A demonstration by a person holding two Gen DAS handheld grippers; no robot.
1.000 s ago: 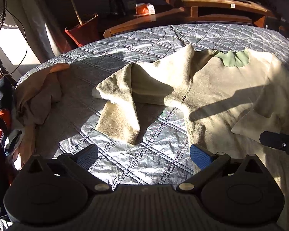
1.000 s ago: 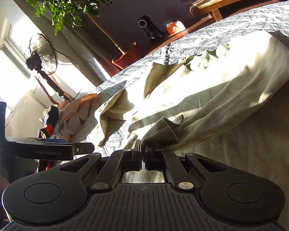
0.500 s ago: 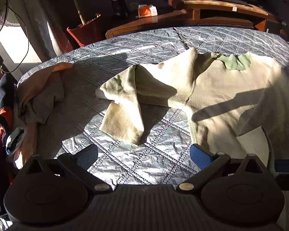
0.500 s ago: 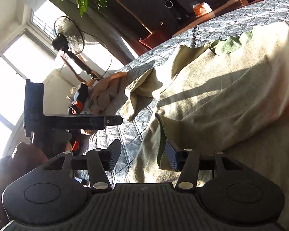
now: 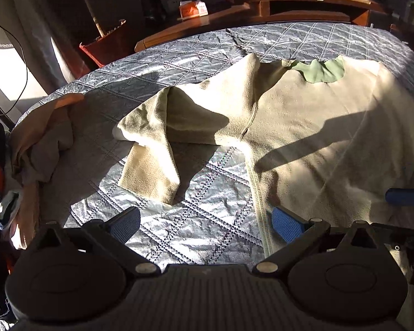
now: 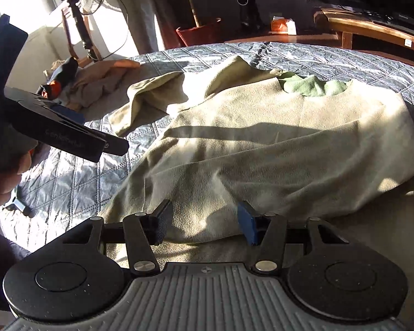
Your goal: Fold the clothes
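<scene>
Both my jaws are released, holding nothing. Fleece top [image 5: 303, 138] is soft, floppy. I'd pinch the sleeve [image 5: 151, 171] cuff left of its body.

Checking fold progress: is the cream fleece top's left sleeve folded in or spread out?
Spread out, not folded in. The cream fleece top has that sleeve lying crumpled out on the grey quilted cover, beside the body.

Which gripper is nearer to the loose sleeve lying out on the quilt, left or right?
Left. The left gripper hangs open over the quilt just short of the sleeve. The right gripper is open over the sweater's body, farther from the sleeve.
</scene>
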